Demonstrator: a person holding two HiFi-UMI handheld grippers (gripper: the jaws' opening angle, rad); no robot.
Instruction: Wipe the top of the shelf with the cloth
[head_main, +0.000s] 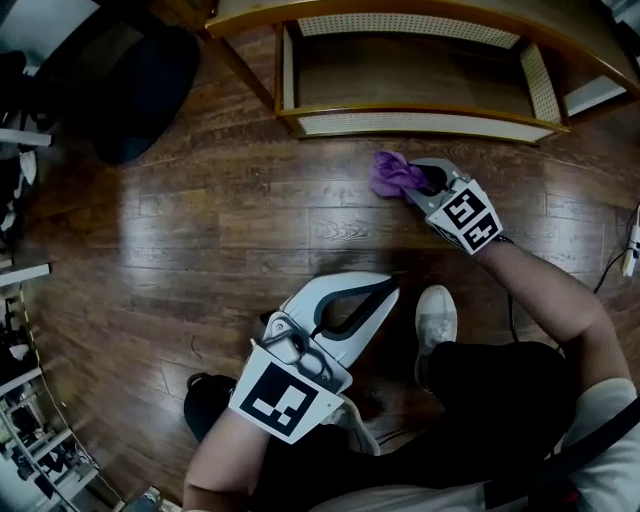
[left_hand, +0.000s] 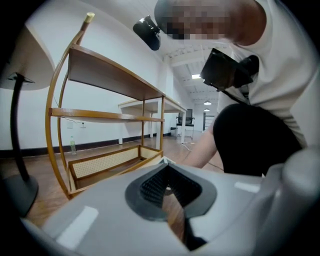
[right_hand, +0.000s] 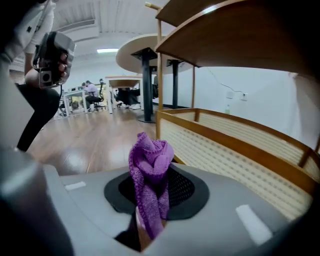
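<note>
Gripping a bunched purple cloth (head_main: 392, 172), the right gripper (head_main: 425, 185) has its jaws clamped on the fabric. In the right gripper view a twisted wad stands up from between the dark pads and a strip hangs down through the slot. The cloth is held low over the wooden floor (head_main: 250, 220), just in front of the shelf (head_main: 430, 124) and level with its lowest tier, well below the shelf's top board (right_hand: 240, 35). Whether the cloth touches the floor cannot be told. The shelf is a light wooden frame with curved uprights, and pale woven panels (right_hand: 240, 150) line the sides of its bottom tray. The left gripper (head_main: 392, 287) is held back near the person's body, pointing toward the shelf. Its jaws are closed tip to tip with nothing between them, and only floor shows through the gap behind the tips in the left gripper view. Each gripper carries a cube with square markers: the right cube (head_main: 467, 218) and the left cube (head_main: 280, 398) show bold black-and-white block patterns rather than letters. A white shoe (head_main: 436, 318) is planted on the floor between the two grippers.
</note>
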